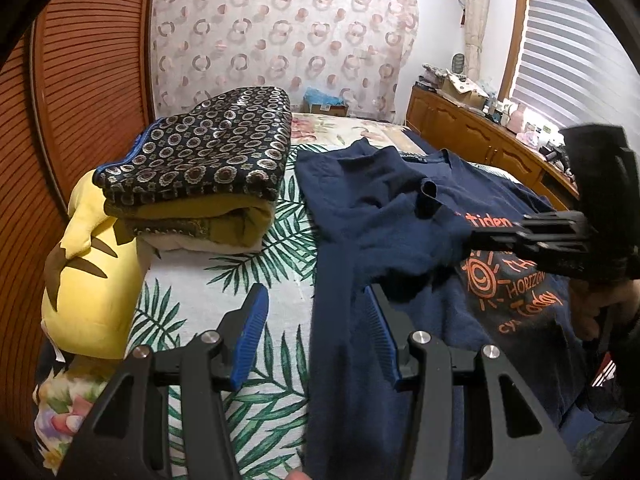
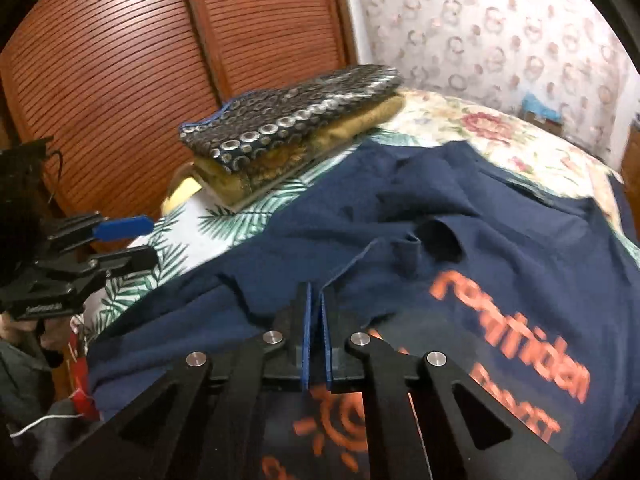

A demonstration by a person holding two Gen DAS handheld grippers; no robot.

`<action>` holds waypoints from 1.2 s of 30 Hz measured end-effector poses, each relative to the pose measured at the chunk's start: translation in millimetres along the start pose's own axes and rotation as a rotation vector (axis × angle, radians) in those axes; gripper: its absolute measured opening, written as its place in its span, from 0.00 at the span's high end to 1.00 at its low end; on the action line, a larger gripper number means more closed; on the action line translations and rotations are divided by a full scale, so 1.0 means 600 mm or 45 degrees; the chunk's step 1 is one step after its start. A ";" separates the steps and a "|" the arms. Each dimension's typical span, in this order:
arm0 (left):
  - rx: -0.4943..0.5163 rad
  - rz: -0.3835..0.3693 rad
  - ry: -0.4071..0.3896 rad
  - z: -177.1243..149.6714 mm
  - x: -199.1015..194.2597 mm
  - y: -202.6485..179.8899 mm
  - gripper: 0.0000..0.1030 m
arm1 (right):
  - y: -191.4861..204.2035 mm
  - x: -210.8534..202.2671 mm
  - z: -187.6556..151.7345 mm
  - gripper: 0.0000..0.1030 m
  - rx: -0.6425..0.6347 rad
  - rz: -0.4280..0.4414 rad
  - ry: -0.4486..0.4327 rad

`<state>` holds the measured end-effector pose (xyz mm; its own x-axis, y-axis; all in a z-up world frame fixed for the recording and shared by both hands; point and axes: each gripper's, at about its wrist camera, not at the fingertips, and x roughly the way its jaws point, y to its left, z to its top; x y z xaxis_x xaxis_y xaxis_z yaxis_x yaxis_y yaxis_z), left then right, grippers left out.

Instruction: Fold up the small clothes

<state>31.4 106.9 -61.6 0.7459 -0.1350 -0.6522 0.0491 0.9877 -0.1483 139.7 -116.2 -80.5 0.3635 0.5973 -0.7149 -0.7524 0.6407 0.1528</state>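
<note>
A navy T-shirt (image 1: 384,216) with orange print lies rumpled on the bed; it also shows in the right wrist view (image 2: 500,240). My left gripper (image 1: 316,308) is open, its blue pads either side of the shirt's left edge, above the bedspread. It also shows in the right wrist view (image 2: 136,240), open. My right gripper (image 2: 316,300) is shut on a fold of the navy T-shirt and holds it over the printed chest. It shows from the side in the left wrist view (image 1: 480,236).
A stack of folded clothes (image 1: 200,172) with a dark patterned piece on top sits at the bed's left. A yellow plush cushion (image 1: 88,280) lies beside it. A wooden louvred wardrobe (image 2: 120,60) stands left; a wooden dresser (image 1: 480,136) right.
</note>
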 end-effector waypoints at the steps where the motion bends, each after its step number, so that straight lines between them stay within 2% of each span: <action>1: 0.001 -0.002 0.001 0.001 0.002 -0.002 0.53 | -0.001 -0.008 -0.006 0.98 0.009 0.007 0.000; 5: 0.025 -0.001 0.015 0.007 0.016 -0.014 0.53 | -0.011 -0.031 -0.033 0.98 0.021 -0.022 0.018; 9: 0.044 0.001 0.031 0.015 0.031 -0.023 0.53 | -0.028 -0.044 -0.037 0.98 0.039 -0.069 0.006; 14: 0.077 0.010 0.080 0.026 0.062 -0.037 0.53 | -0.049 -0.042 -0.004 0.73 0.044 -0.167 -0.049; 16: 0.092 0.003 0.106 0.026 0.077 -0.044 0.53 | -0.060 -0.027 0.018 0.55 0.036 -0.199 -0.063; 20: 0.108 0.008 0.165 0.024 0.104 -0.050 0.53 | -0.093 0.023 0.059 0.52 0.065 -0.216 -0.046; 26: 0.127 0.010 0.211 0.021 0.118 -0.057 0.53 | -0.132 0.087 0.079 0.53 0.170 -0.175 0.026; 27: 0.129 0.010 0.211 0.020 0.118 -0.058 0.52 | -0.135 0.091 0.079 0.57 0.180 -0.169 0.035; 28: 0.132 0.011 0.211 0.019 0.118 -0.059 0.52 | -0.139 0.093 0.078 0.70 0.190 -0.151 0.041; 31: 0.137 0.014 0.211 0.017 0.117 -0.060 0.52 | -0.145 0.081 0.073 0.92 0.180 -0.118 0.033; 34: 0.134 0.009 0.211 0.018 0.117 -0.061 0.51 | -0.153 0.058 0.072 0.98 0.170 -0.121 -0.003; 36: 0.135 0.009 0.212 0.019 0.119 -0.062 0.51 | -0.160 0.035 0.075 0.98 0.166 -0.148 -0.035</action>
<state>90.4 61.1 -94.3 0.6270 -0.1303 -0.7681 0.1206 0.9903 -0.0695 244.1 -143.6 -79.4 0.4598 0.5275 -0.7143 -0.6274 0.7623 0.1591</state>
